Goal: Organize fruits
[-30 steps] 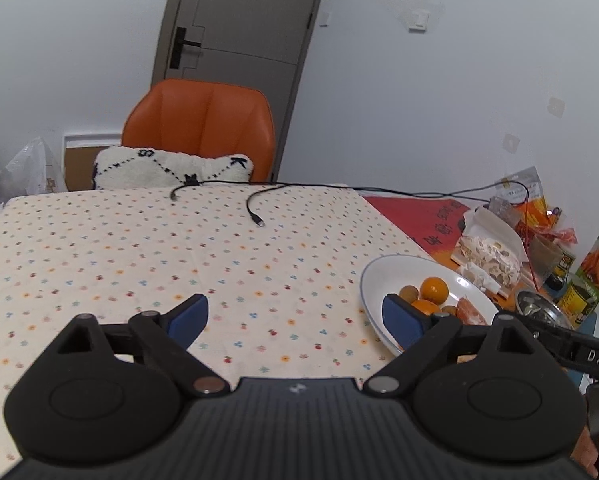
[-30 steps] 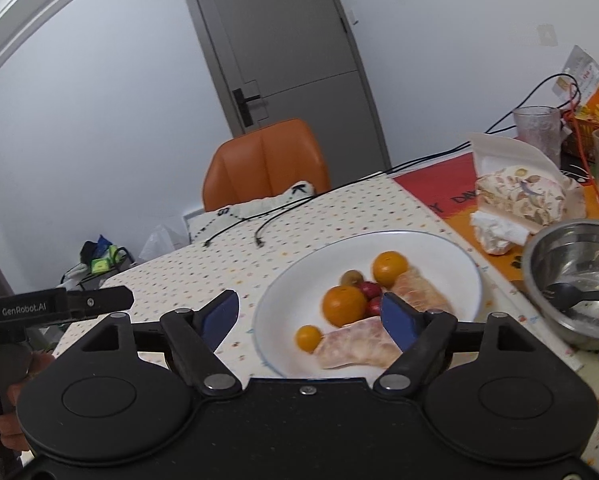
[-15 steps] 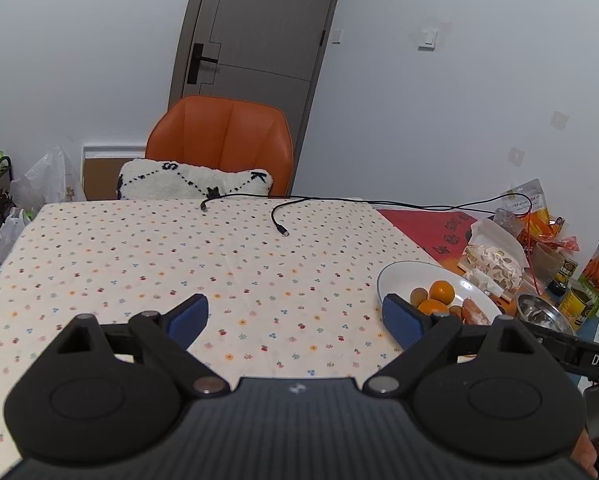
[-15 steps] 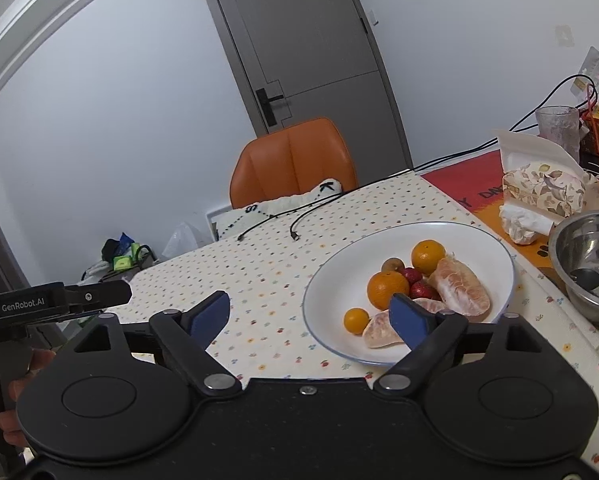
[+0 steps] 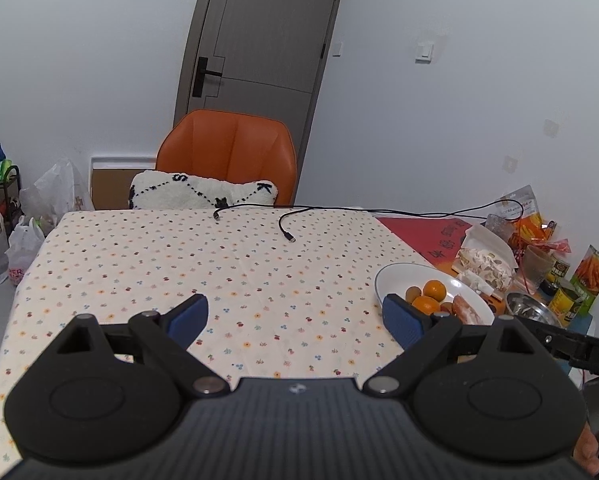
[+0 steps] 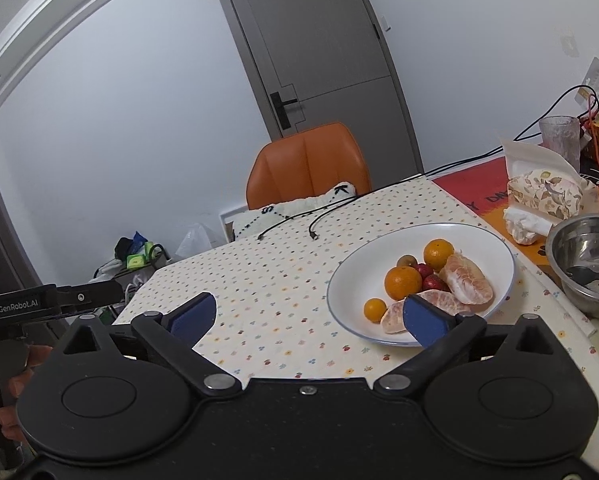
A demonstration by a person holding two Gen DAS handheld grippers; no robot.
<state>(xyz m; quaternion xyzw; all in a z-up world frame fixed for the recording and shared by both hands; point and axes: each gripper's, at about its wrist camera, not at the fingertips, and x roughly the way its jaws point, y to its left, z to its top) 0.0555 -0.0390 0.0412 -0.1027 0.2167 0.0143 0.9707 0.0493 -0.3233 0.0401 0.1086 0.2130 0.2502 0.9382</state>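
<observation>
Both grippers, left (image 5: 295,312) and right (image 6: 307,314), are spread empty above the flowered tablecloth (image 5: 219,272), facing an orange chair (image 5: 227,152) and grey door (image 5: 259,36).

place: home dining room; cues: floral tablecloth (image 5: 227,272); orange chair (image 5: 227,152); snack packets (image 5: 591,276); grey door (image 5: 259,40)
</observation>
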